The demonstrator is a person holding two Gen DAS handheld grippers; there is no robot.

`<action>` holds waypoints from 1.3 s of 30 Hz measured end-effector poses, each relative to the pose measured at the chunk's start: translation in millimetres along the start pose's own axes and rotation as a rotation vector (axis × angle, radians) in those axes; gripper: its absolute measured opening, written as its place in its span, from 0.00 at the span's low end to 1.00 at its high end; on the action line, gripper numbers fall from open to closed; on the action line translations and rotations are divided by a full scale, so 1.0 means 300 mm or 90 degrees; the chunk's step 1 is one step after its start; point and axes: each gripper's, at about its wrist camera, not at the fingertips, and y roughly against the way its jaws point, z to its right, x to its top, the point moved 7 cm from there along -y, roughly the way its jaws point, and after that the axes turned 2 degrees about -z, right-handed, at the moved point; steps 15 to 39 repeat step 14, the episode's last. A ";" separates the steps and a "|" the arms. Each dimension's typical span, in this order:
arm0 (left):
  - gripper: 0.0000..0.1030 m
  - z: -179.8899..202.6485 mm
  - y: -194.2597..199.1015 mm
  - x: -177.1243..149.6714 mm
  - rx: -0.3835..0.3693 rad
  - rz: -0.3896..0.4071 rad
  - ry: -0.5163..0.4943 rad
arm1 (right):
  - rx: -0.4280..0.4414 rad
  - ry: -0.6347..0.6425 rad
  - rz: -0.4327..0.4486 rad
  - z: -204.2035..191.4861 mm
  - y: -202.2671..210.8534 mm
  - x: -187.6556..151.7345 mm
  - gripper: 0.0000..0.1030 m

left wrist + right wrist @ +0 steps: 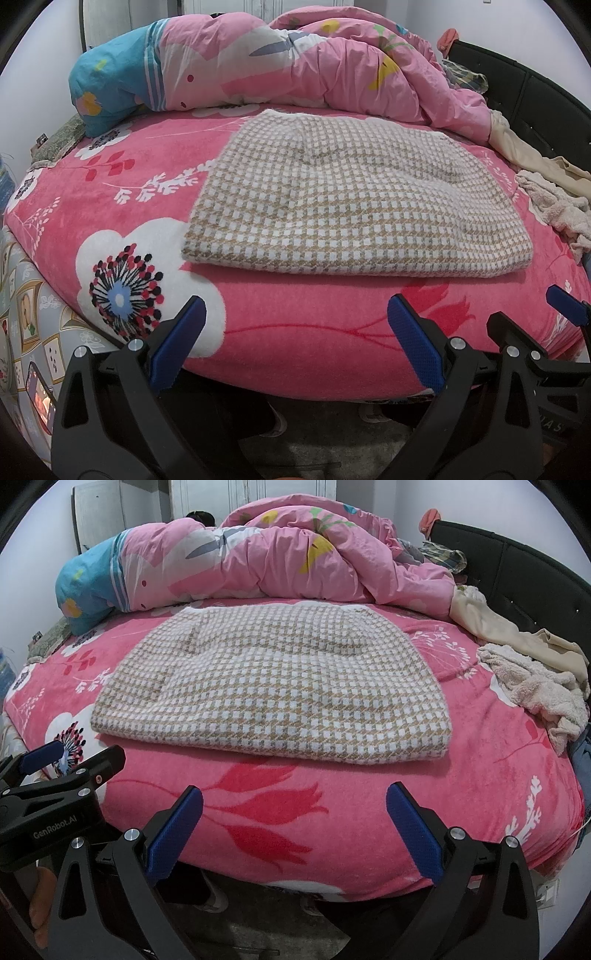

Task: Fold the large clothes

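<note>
The checked garment [343, 199] is seen lying folded flat mid-bed [295, 354], so the fold is judged nearly or wholly done. Both the left gripper [295, 332] and right gripper [293, 819] are held back at the near edge, jaws wide and empty. Open blanket is left all round; the quilt [258, 561] crowds the far edge.

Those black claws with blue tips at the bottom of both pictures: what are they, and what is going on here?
They are hand-held grippers, one in each of a person's hands, each carrying a wide-angle camera looking forward along its fingers. One picture comes from the left gripper, the other from the right gripper. Both stand open and hold nothing. Ahead is a bed with a pink floral blanket. On it lies a folded beige-and-white checked garment. Behind sits a bunched pink duvet; fluffy cream clothes are piled at the right.
</note>
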 end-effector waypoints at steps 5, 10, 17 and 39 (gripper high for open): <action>0.92 -0.001 0.000 -0.002 -0.001 0.000 -0.001 | -0.001 -0.001 0.001 -0.002 0.002 0.000 0.94; 0.92 -0.001 0.000 -0.002 0.000 0.000 -0.001 | -0.001 -0.002 0.000 -0.003 0.002 -0.001 0.94; 0.92 -0.001 0.001 -0.001 0.000 0.001 0.000 | -0.001 0.000 0.000 -0.003 0.004 -0.001 0.94; 0.92 -0.001 0.001 -0.001 0.000 0.001 0.000 | -0.001 0.000 0.000 -0.003 0.004 -0.001 0.94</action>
